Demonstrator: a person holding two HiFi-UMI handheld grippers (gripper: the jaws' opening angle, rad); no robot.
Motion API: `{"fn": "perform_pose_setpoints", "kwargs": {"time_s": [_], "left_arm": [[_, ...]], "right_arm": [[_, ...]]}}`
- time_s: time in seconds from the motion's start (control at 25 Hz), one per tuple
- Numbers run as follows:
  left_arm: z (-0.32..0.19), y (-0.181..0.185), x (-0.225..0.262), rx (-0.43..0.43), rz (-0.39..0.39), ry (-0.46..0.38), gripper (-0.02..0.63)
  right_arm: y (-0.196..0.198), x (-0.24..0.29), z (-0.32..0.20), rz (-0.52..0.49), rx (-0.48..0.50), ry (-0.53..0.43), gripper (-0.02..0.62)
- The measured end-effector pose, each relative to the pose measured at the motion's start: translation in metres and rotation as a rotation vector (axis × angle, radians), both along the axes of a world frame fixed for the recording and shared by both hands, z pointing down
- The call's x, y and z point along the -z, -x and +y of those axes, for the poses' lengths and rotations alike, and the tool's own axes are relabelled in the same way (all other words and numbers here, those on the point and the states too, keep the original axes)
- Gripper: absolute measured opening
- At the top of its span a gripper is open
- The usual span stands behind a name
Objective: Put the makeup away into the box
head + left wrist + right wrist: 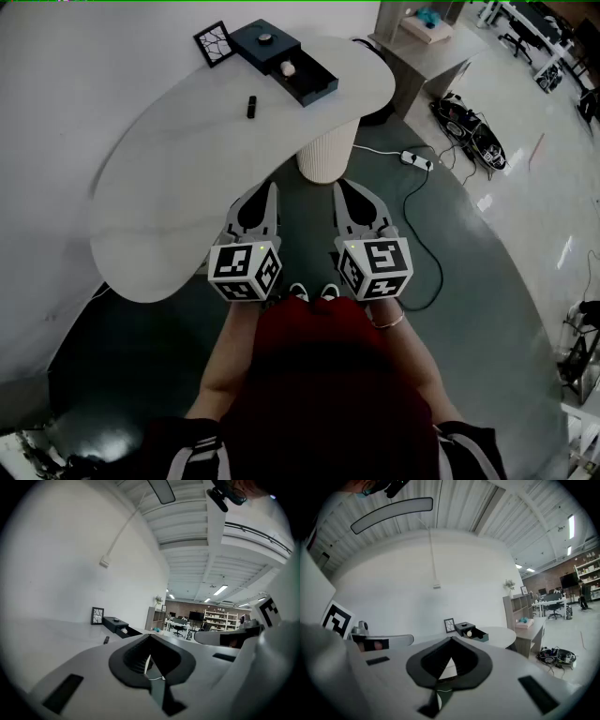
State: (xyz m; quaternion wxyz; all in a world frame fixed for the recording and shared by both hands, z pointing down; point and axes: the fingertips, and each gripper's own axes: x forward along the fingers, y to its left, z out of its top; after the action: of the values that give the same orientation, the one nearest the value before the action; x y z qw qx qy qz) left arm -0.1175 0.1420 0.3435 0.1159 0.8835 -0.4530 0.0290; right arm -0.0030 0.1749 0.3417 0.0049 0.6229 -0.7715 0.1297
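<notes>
While I hold both tools side by side over the dark floor (469,309), short of the table's near edge, neither one has anything in it. The left tool (270,192) has its jaws brought fully together, tips meeting, with nothing between them; its own view (150,639) shows the same. The right tool (345,192) looks the same to me, jaws closed to a point and empty (451,641).

The table (187,169) is a white, kidney-shaped top on a ribbed pale pedestal (326,150), set against a plain white wall (56,84). Most of its surface is bare. At the far end sits the dark box (265,42), its drawer (314,82) pulled open with a small pale round item inside. A black-framed picture (214,43) stands just beside the box on the wall side. The makeup (251,106), a small dark stick, lies on the table near the box but apart from it, well away from both tools.

Beyond the table, a white power strip (417,159) trails its cable across the floor, and a tangle of cables (469,127) lies near a wooden cabinet (431,42). Farther back the room opens into an office with desks, chairs and shelving under strip lights.
</notes>
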Motion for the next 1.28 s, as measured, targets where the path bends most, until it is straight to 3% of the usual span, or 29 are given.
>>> {"fn": "perform_pose_setpoints", "kwargs": {"time_s": [0.8, 1.28], "left_arm": [[0.006, -0.021, -0.008, 0.053, -0.099, 0.002, 0.023], [-0.010, -0.015, -0.023, 0.101, -0.089, 0.062, 0.026]], "right_arm": [[-0.023, -0.004, 0.011, -0.020, 0.089, -0.026, 0.015], [-0.043, -0.015, 0.007, -0.046, 0.067, 0.003, 0.015]]}}
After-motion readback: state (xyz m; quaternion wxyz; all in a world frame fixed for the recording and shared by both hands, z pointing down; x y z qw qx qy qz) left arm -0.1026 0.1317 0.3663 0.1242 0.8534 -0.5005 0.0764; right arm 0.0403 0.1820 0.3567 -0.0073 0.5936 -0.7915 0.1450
